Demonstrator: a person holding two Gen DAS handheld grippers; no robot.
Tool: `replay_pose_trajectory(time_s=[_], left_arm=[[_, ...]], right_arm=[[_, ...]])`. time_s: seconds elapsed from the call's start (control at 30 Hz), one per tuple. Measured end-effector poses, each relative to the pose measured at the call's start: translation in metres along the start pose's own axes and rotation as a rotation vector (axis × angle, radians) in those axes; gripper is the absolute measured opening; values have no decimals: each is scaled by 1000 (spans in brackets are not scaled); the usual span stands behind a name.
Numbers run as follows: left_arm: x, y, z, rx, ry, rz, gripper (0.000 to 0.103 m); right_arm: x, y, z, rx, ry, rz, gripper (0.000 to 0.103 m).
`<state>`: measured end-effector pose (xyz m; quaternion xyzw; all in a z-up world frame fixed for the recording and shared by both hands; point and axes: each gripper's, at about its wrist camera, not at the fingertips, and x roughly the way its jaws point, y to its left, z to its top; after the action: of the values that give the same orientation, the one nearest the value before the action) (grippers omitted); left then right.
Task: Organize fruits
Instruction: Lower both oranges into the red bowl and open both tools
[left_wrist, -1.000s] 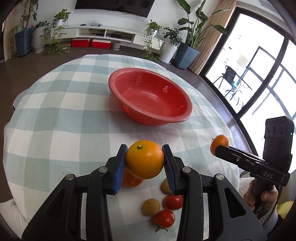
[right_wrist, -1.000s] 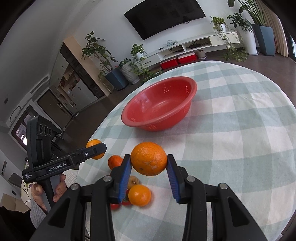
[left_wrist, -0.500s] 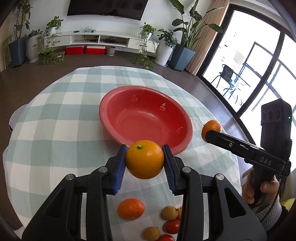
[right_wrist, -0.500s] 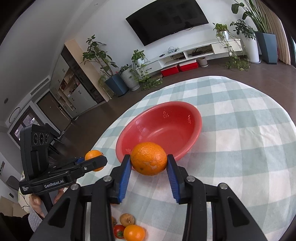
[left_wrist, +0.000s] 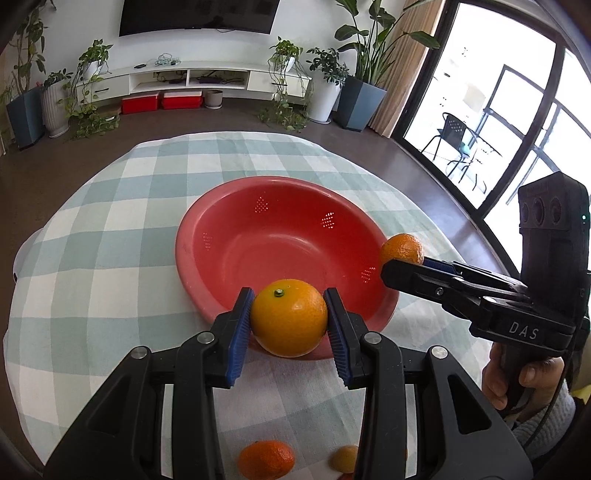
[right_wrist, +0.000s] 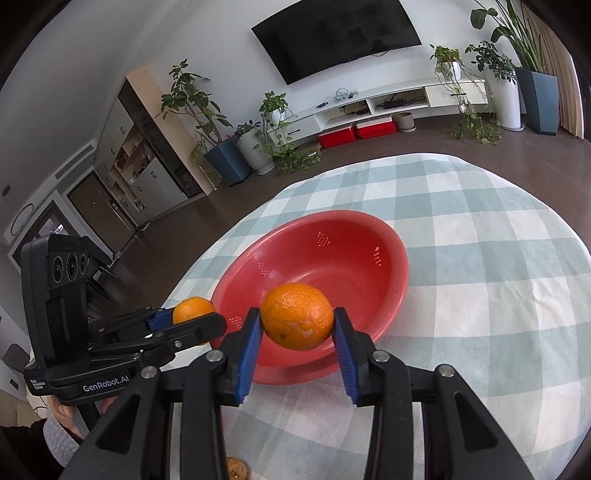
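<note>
Left gripper (left_wrist: 289, 324): clamped on smooth orange (left_wrist: 289, 317), over colander's near rim.
Right gripper (right_wrist: 297, 331): clamped on dimpled orange (right_wrist: 297, 316), over same rim.
Red colander (left_wrist: 221, 236): sat mid-tablecloth (left_wrist: 92, 280).

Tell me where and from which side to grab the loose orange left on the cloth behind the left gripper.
Take the loose orange across its widest middle, coming straight down from above. It is round and lies free on the checked cloth, while a smaller fruit lies to its right, so close the fingers front to back.
</note>
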<state>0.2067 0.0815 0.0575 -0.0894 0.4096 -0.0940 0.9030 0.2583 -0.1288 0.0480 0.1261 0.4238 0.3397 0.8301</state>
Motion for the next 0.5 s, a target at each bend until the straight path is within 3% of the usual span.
replay_pose_trajectory(time_s=[0.5], left_arm=[[30, 3, 3, 22, 43, 9, 36]], right_arm=[[23, 3, -1, -57, 51, -60, 41]])
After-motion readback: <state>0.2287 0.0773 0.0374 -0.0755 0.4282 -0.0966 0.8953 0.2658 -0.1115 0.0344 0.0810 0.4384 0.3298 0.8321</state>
